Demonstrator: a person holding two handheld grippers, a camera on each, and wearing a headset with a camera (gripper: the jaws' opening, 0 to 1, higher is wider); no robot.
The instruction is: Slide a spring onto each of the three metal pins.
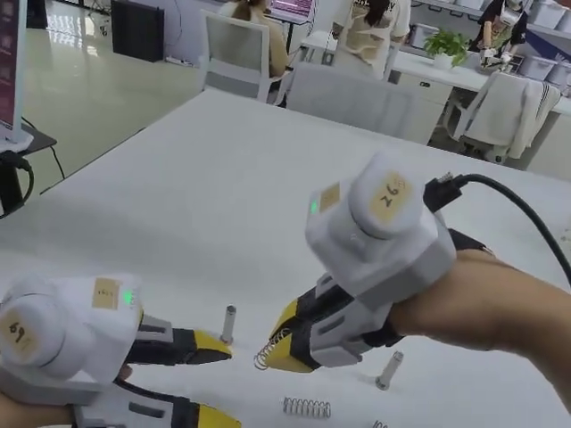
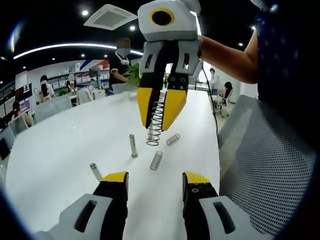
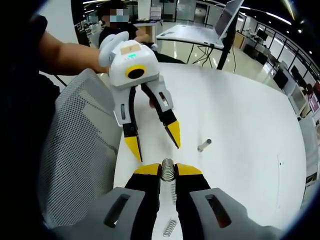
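Spring [image 1: 265,351] hangs pinched in the right gripper [image 1: 285,346]; left gripper [image 1: 223,383] spread wide, seemingly just short of an upright pin [image 1: 228,323].

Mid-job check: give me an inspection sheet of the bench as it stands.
Surface: white table.
Job's things: first pin and second pin, both bare; first loose spring and second loose spring lying flat.
Clutter: nothing seen.
Grippers: left gripper open; right gripper shut on held spring.
Cables: black cable from the right gripper.
Surroundings: chair, potted plant, people at desks.
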